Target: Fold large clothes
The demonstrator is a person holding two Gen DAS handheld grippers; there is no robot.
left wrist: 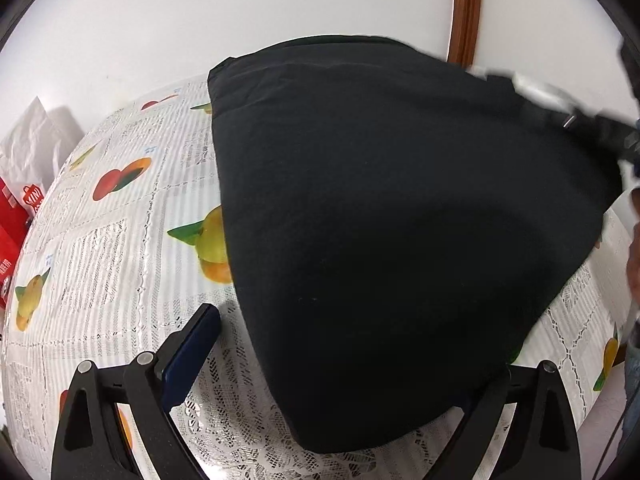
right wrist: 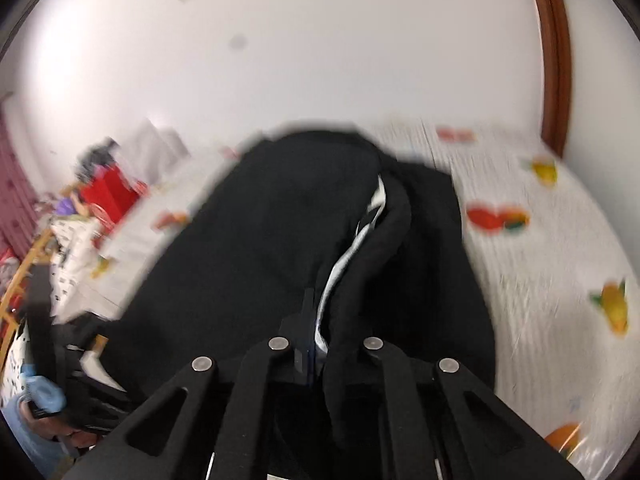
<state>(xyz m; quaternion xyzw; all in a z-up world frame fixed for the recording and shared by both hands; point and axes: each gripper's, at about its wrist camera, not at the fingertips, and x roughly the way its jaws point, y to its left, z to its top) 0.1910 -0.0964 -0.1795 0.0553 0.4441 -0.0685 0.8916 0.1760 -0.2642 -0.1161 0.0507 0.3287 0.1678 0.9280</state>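
A large black garment (left wrist: 380,220) lies on the table, spread over its right half. My left gripper (left wrist: 340,360) is open, its fingers wide apart on either side of the garment's near corner; the left finger (left wrist: 192,352) rests on the tablecloth. My right gripper (right wrist: 320,328) is shut on a fold of the black garment (right wrist: 248,260), which shows a white stripe (right wrist: 348,256) and is lifted above the table. In the left wrist view the right gripper (left wrist: 560,108) holds the garment's far right edge raised. The right wrist view is blurred.
The table carries a white lace cloth with fruit prints (left wrist: 120,240). A red box (left wrist: 12,224) and a white bag (left wrist: 36,136) stand at the table's left end. A white wall and a brown door frame (left wrist: 466,12) are behind.
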